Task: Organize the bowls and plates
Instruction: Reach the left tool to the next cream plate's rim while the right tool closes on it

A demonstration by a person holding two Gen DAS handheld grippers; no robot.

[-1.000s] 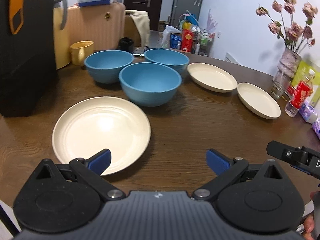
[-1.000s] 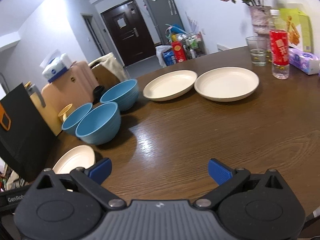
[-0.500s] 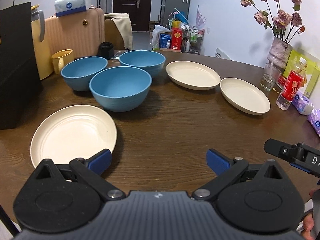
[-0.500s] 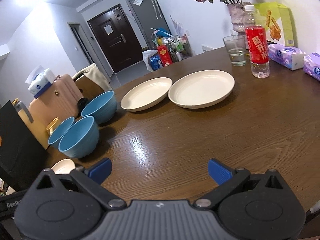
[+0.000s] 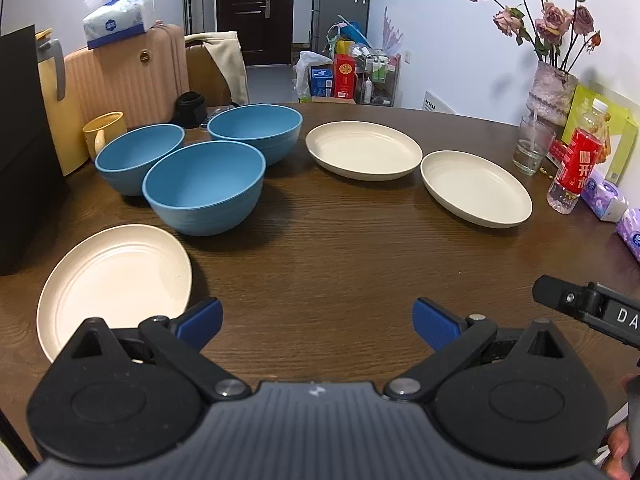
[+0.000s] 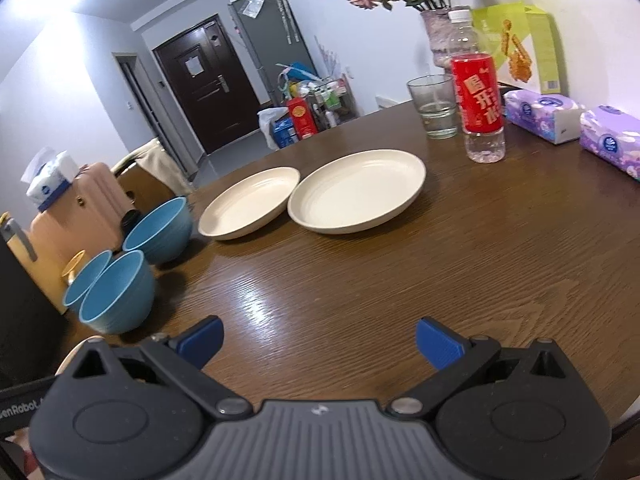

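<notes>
Bowls (image 5: pixel 204 186), three, blue, clustered toward tabletop (image 5: pixel 340 248) left edge; three cream plates (image 5: pixel 362 154) spread around; both hand-held grippers (image 5: pixel 318 318) (image 6: pixel 320 340) held wide, empty.

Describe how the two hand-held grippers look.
Both match: the left hand-held gripper and right hand-held gripper have black linkage arms with silver pivot pins, ribbed blue fingertip pads, round black side housings and a ribbed grey body. No cables show.
</notes>
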